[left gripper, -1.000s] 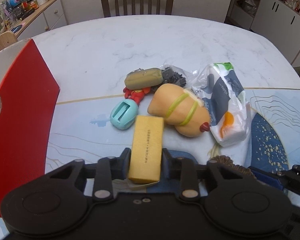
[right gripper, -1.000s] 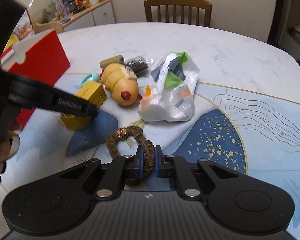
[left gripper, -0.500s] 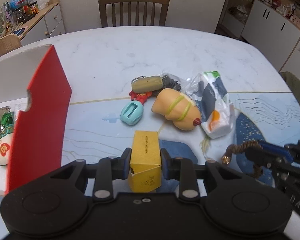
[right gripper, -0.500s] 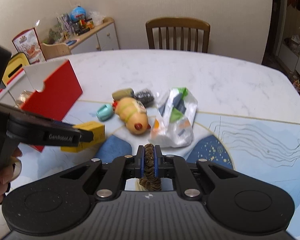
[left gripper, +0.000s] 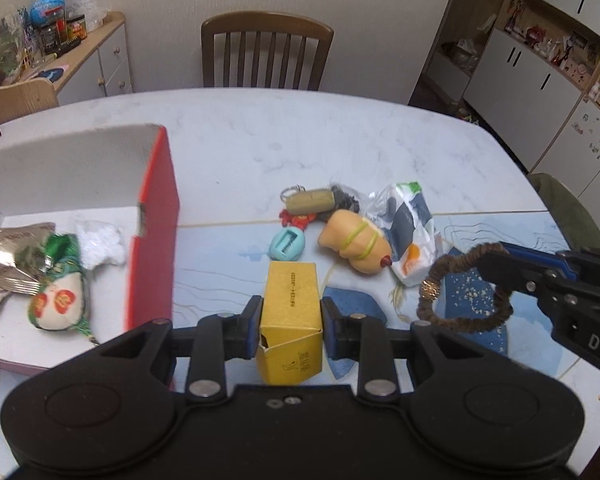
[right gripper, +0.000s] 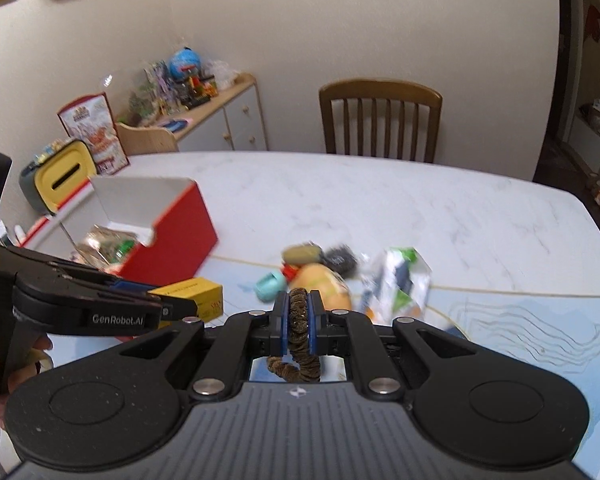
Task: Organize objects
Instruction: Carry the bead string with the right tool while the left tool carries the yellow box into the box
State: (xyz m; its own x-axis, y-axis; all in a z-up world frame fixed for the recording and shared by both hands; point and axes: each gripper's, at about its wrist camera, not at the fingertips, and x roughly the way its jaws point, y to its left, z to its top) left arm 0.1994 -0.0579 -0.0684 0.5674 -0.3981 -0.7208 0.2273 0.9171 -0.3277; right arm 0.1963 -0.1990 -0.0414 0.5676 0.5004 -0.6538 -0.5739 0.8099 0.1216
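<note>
My left gripper (left gripper: 290,322) is shut on a yellow carton (left gripper: 291,304), held above the table to the right of the red box (left gripper: 156,232). The same yellow carton (right gripper: 196,300) shows at the left in the right wrist view. My right gripper (right gripper: 299,320) is shut on a brown hair scrunchie (right gripper: 299,334); that scrunchie (left gripper: 460,284) hangs at the right in the left wrist view. On the table lie a teal toy (left gripper: 287,244), a hot-dog plush (left gripper: 356,242), an olive keychain (left gripper: 310,200) and a plastic packet (left gripper: 410,232).
The red box holds snack packets (left gripper: 16,252), a white fluffy item (left gripper: 100,240) and a green-and-white pouch (left gripper: 60,300). A wooden chair (left gripper: 266,54) stands behind the table. A sideboard with jars (left gripper: 88,60) is at the back left. A blue cloth (left gripper: 352,308) lies under my left gripper.
Both grippers have risen and pulled back from the table with their loads. The left one shifted so the inside of the red box came into view.
</note>
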